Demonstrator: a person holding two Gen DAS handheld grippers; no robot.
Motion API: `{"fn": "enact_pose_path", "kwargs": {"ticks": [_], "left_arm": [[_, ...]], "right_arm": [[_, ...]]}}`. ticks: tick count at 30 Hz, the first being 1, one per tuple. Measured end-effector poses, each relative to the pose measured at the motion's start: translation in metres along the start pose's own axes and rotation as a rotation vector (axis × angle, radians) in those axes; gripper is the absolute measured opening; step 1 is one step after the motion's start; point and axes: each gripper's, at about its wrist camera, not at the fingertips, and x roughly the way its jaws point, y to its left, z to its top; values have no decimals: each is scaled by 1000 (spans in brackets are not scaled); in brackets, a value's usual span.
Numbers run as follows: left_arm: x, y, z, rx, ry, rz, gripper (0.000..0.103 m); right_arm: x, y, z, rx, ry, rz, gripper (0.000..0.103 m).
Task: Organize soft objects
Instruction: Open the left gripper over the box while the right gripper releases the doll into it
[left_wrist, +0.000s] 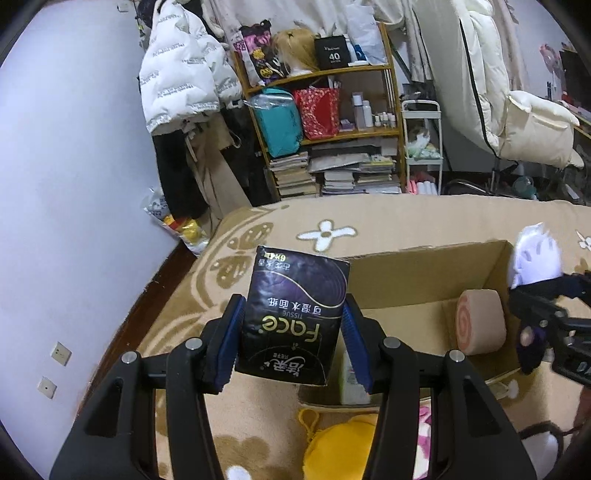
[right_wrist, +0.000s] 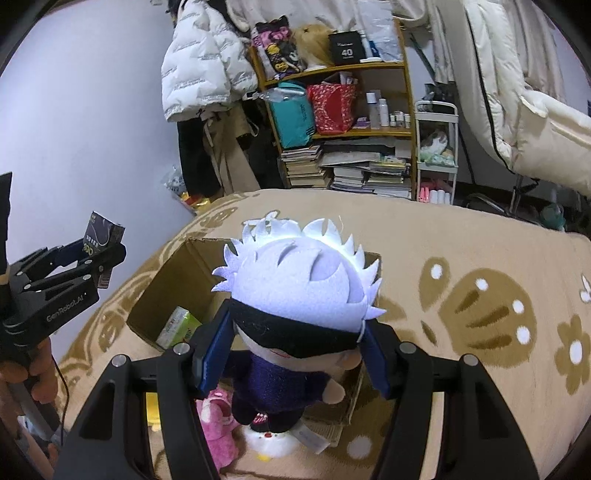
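My left gripper (left_wrist: 293, 332) is shut on a black "Face" tissue pack (left_wrist: 295, 314) and holds it above the near left corner of an open cardboard box (left_wrist: 417, 280). A pink swirl roll cushion (left_wrist: 480, 321) lies inside the box at the right. My right gripper (right_wrist: 295, 347) is shut on a white-haired plush doll (right_wrist: 299, 291) with a black blindfold, held over the box (right_wrist: 173, 280). A green tissue pack (right_wrist: 179, 326) lies in the box. The left gripper (right_wrist: 99, 254) with its pack shows at the left of the right wrist view.
The box sits on a beige flowered blanket (left_wrist: 369, 221). A yellow plush (left_wrist: 340, 450) and a pink plush (right_wrist: 218, 424) lie in front of the box. A white plush (right_wrist: 271, 443) lies below the doll. A bookshelf (left_wrist: 332, 110) and hanging coats stand behind.
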Motion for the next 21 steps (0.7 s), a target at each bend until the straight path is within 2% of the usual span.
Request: {"fn": "enact_pose_path", "kwargs": {"ticks": [8,12,16,18,21], "left_arm": [[5,-16,-2,2,14,-77,50],[9,-25,-6,25,23,-85,53],[10,-28,-8,33,16,-75,67],[11,-27,-7,29,12,-71,71],[13,-24,-8,18,19,-64,79]], "right_arm": [[17,-3,-4,10,32,19,69],[19,-4,-5,10,37,31,69],[24,-5,-7,11,55,35,69],[27,-5,-8,7,70,34,70],[30,-6,-9,12,78,34,79]]}}
